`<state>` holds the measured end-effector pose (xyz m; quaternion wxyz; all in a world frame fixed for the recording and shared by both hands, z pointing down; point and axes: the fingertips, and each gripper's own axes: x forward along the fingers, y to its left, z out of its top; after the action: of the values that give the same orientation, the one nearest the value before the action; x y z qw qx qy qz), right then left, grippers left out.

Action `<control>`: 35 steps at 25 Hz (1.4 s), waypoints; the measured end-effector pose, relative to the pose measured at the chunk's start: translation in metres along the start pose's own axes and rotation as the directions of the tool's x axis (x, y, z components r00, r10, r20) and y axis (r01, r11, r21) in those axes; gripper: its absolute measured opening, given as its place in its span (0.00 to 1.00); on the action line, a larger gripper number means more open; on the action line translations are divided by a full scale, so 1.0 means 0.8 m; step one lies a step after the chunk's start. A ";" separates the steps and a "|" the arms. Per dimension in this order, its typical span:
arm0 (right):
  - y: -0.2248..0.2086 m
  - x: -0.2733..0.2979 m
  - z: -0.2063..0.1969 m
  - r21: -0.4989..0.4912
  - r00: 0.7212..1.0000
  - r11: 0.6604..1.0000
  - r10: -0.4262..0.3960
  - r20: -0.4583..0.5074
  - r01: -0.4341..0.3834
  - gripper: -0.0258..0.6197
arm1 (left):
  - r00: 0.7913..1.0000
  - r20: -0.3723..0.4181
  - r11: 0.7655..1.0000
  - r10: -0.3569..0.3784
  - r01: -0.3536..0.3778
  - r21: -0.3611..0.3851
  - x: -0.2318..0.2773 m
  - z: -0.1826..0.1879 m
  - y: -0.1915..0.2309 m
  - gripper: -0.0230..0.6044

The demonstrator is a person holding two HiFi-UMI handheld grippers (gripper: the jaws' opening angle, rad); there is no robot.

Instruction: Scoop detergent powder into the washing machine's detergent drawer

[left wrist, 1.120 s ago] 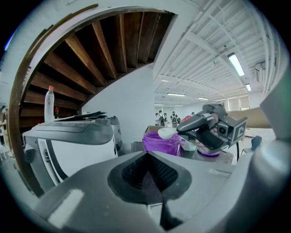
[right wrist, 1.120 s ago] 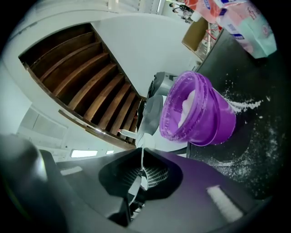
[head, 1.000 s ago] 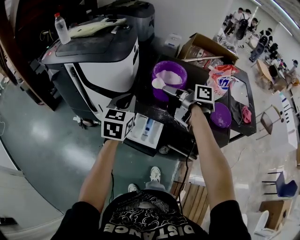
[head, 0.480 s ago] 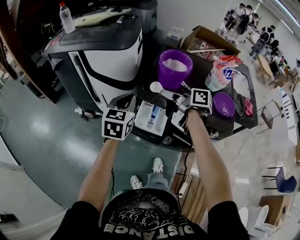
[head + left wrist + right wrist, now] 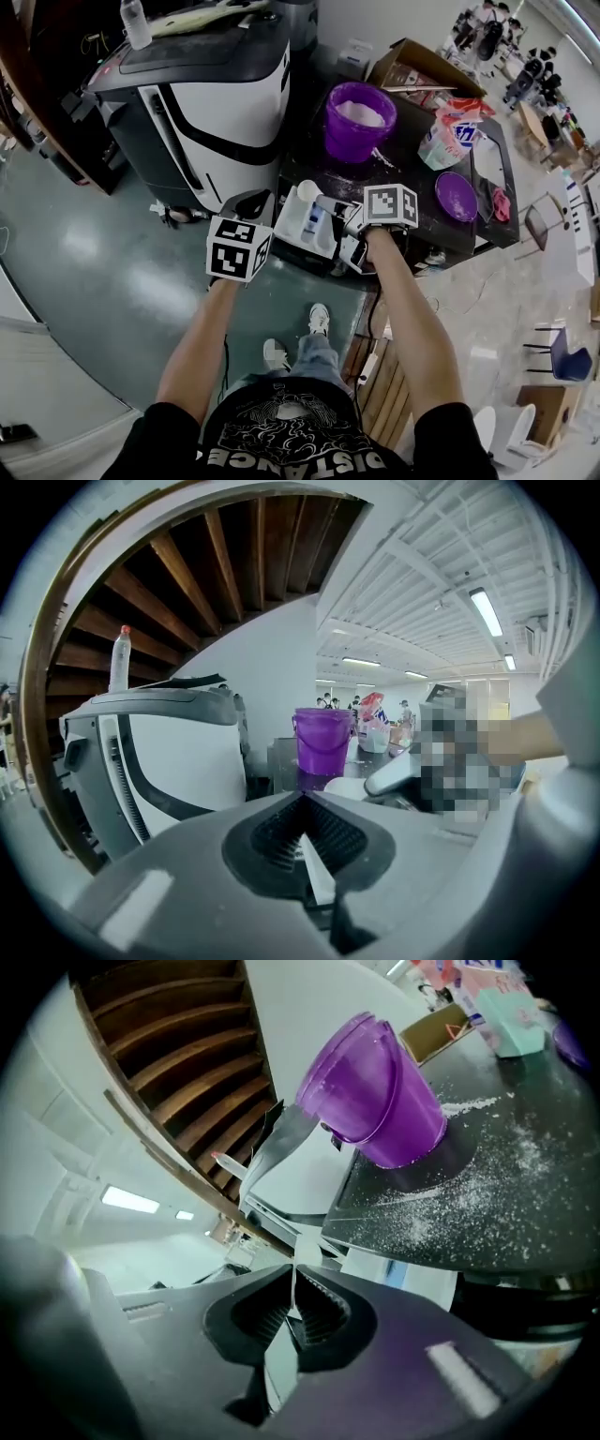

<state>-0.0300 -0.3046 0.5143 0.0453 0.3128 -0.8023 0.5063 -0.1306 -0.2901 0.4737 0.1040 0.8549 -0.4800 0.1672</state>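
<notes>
Right gripper (image 5: pixel 345 207) was clamped down on the handle of the white scoop (image 5: pixel 308 191); its own camera showed the handle edge-on as a thin white sliver pinched between the ribbed pads. The scoop's bowl sat over the back end of the detergent drawer (image 5: pixel 302 234), a white tray with a blue compartment, sticking out at the near-left corner of the black table (image 5: pixel 412 173). Left gripper (image 5: pixel 247 201) hung just left of the drawer with its jaws pressed together; couldn't tell if it was touching the drawer.

Stuff around it: purple bucket (image 5: pixel 357 120) with white powder in it stood on the table right behind the scoop; loose powder (image 5: pixel 441 1206) was scattered over the tabletop around its base; a detergent bag (image 5: pixel 446 141) stood further right, with a purple lid (image 5: pixel 457 195) lying flat in front of it and a pink cloth (image 5: pixel 497 202) beside that. A cardboard box (image 5: pixel 412 64) sat at the back. The washing machine (image 5: pixel 220 94) filled the left side, close to the table, with a plastic bottle (image 5: pixel 135 21) on top. A wooden pallet (image 5: pixel 386 389) lay on the floor by the person's feet.
</notes>
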 end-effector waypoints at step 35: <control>-0.045 0.056 -0.095 -0.916 0.807 0.382 -0.576 -0.133 0.122 0.10 | 0.998 -0.038 0.998 0.050 -0.052 -0.030 -0.043 -0.043 0.021 0.04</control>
<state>-0.0645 -0.2714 0.5969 0.4846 0.2897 -0.8236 0.0545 -0.1680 -0.2599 0.4928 0.1218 0.8374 -0.5022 0.1782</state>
